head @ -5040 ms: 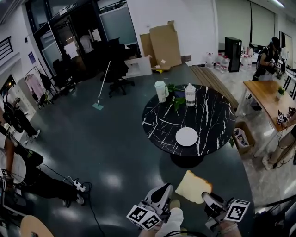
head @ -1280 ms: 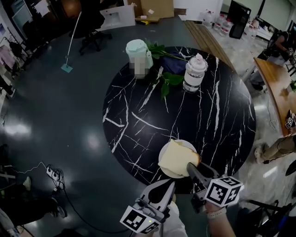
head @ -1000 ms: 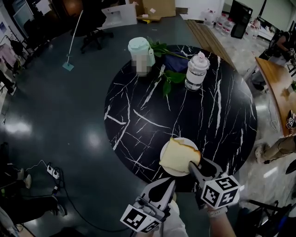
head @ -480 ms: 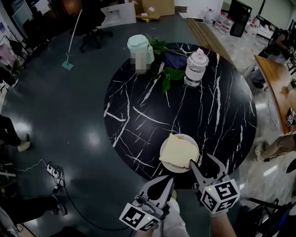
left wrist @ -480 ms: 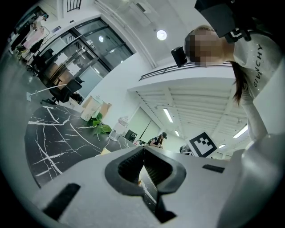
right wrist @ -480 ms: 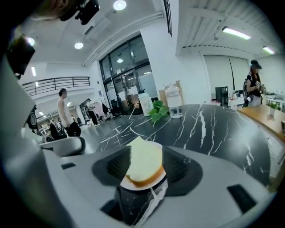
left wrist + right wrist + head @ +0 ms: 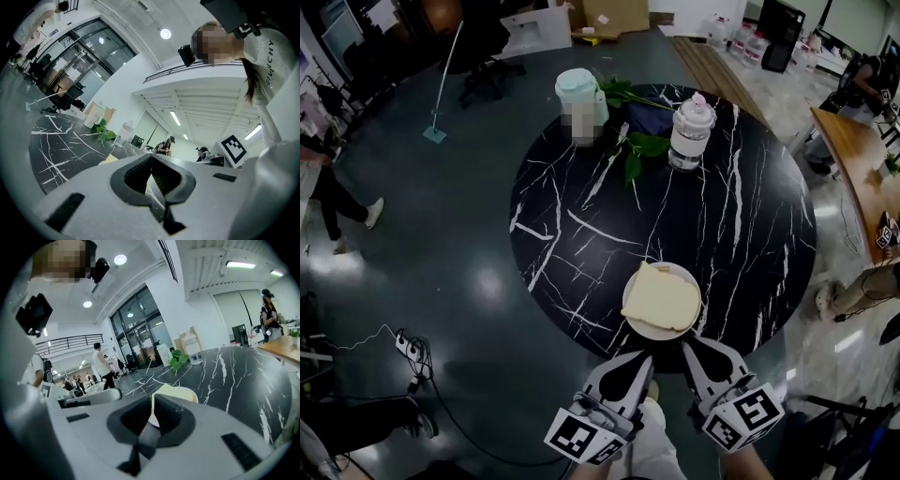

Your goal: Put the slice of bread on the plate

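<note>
A pale slice of bread (image 7: 661, 298) lies flat on the round white plate (image 7: 687, 278), near the front edge of the black marble table (image 7: 675, 206). My right gripper (image 7: 695, 348) hangs just off the table's edge, short of the plate. Its jaws are closing, tips together, with nothing between them. In the right gripper view the bread (image 7: 168, 391) and plate (image 7: 191, 395) lie just beyond the right gripper (image 7: 153, 397). My left gripper (image 7: 644, 362) is shut and empty beside it, pointing level across the table (image 7: 56, 140). The left gripper view shows its jaw tips (image 7: 151, 157) closed together.
At the table's far side stand a pale green jug (image 7: 579, 103), a leafy sprig (image 7: 630, 150) and a clear jar with a white lid (image 7: 690, 127). A wooden table (image 7: 853, 159) is at the right. Cables (image 7: 412, 352) lie on the dark floor at left.
The right gripper let go of the bread, which now lies flat on the plate. The gripper drew back toward me off the table edge and its jaws came together. The left gripper stayed put.
</note>
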Demonstrator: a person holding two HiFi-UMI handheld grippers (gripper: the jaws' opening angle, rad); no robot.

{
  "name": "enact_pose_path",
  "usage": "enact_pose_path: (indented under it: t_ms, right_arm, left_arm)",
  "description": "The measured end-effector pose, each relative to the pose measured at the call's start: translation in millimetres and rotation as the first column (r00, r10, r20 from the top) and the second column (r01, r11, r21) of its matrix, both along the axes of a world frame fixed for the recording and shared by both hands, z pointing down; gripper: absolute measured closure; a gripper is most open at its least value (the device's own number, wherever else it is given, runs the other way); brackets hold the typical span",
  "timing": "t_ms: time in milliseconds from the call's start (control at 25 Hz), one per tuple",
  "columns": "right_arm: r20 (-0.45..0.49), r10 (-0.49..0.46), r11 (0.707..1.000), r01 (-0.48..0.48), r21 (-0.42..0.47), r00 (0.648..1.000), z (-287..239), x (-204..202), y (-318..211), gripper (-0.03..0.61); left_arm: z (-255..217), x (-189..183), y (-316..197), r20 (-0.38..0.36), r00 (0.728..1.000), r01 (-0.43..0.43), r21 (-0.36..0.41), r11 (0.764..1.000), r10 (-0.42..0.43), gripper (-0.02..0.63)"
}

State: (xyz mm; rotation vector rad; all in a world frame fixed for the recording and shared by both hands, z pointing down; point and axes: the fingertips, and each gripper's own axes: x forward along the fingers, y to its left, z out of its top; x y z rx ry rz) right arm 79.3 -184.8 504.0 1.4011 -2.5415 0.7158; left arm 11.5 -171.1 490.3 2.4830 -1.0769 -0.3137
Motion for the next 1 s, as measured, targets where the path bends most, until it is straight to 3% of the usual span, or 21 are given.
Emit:
enact_pose_path:
  t_ms: [320,1000]
  right_arm:
    - [-0.019,-0.021,0.997,0.022,0.074,1.0,-16,-11,20,0.568]
    - [-0.058,-0.04,0.994,0.045,0.1,0.998,-20,-16,41,0.568]
  left_arm:
    - [-14,10,8,0.005,1.0,-0.022,0.034,0.999,0.022,0.606]
    - [-12,11,22,-0.001,1.0,-0.031,0.032,0.999,0.031,0.606]
